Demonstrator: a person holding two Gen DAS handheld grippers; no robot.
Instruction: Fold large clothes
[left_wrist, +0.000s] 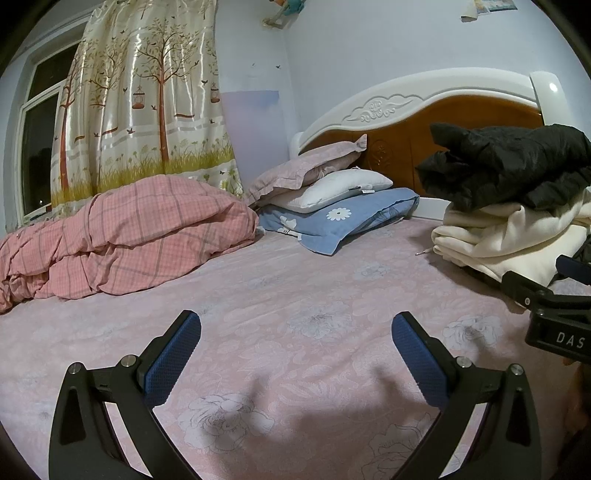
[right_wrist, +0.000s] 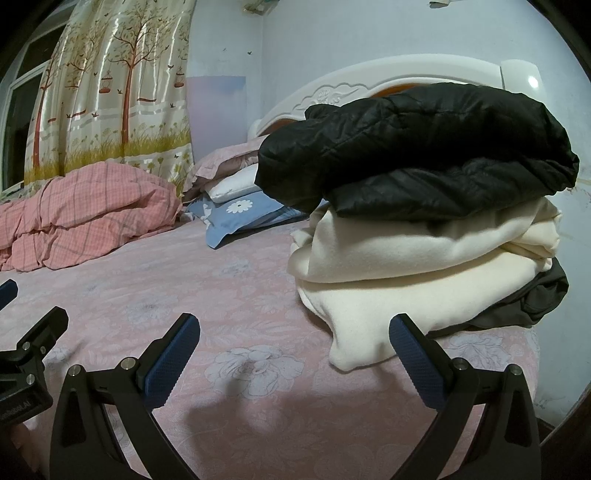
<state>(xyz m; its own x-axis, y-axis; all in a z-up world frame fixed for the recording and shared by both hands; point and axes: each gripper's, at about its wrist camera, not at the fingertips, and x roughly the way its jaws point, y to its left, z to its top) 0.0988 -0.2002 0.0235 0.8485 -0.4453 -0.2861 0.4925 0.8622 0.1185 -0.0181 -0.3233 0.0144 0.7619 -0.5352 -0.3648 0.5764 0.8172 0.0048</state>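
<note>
A stack of folded clothes sits at the bed's right side. On top lies a black quilted jacket (right_wrist: 417, 147), also seen as the black jacket (left_wrist: 509, 166) at the right of the left wrist view. Under it is a cream fleece garment (right_wrist: 406, 266) (left_wrist: 509, 236), with a dark grey garment (right_wrist: 535, 299) at the bottom. My right gripper (right_wrist: 295, 332) is open just in front of the pile, nothing between its blue pads. My left gripper (left_wrist: 295, 332) is open over the bare pink floral sheet (left_wrist: 295, 288), holding nothing.
A folded pink plaid quilt (left_wrist: 122, 236) lies at the left. Stacked pillows (left_wrist: 332, 199) rest against the white and wooden headboard (left_wrist: 424, 110). A tree-print curtain (left_wrist: 147, 103) and window (left_wrist: 37, 140) are at the far left. The other gripper's body (left_wrist: 554, 314) shows at the right edge.
</note>
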